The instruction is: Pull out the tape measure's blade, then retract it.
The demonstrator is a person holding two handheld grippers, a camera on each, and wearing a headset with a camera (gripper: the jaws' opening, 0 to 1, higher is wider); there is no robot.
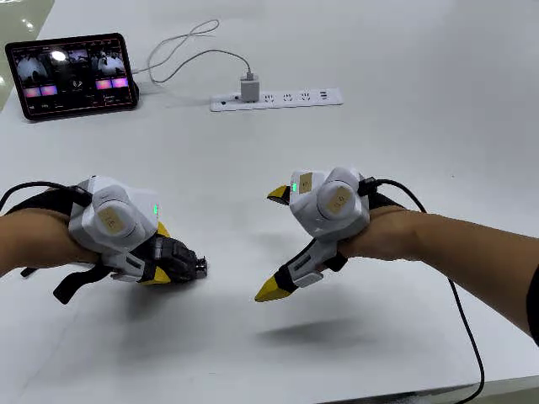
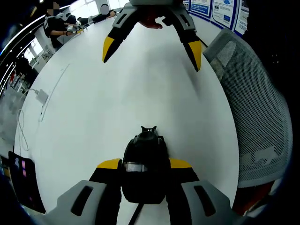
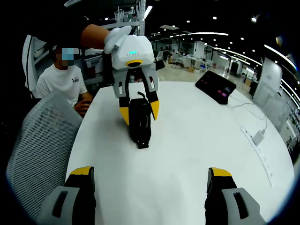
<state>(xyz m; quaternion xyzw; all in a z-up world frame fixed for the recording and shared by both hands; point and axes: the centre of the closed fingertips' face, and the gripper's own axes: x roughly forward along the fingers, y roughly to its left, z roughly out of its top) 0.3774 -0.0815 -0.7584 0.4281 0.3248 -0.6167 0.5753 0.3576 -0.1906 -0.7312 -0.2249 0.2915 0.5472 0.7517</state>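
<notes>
Tape measure is sitting low toward the desk's near-left side, a black case that the left gripper is clamping between its yellow-tipped jaws, one on either flank. The blade's end hook is poking out of the case's front and pointing across at the right gripper. That one is hanging just above the white desk with its jaws spread wide and nothing between them, well apart from the case.

The step in hand is looking like the reach for the hook. To do it well, the right gripper is going to need to come in low and square to the case's front and pinch the small hook alone, not the case. It should then be drawing straight back along the blade's line while the left is pinning the case flat, so nothing twists. The hook is tiny, so a shallow bite is risking a slip.

Farther off, a tablet is glowing near the desk's far-left corner. A white power strip is lying toward the far edge with a charger plugged in and a cable looping over to the tablet. A grey mesh chair is standing at the desk's edge, and a seated person is leaning on it beyond, under bright ceiling lights.
</notes>
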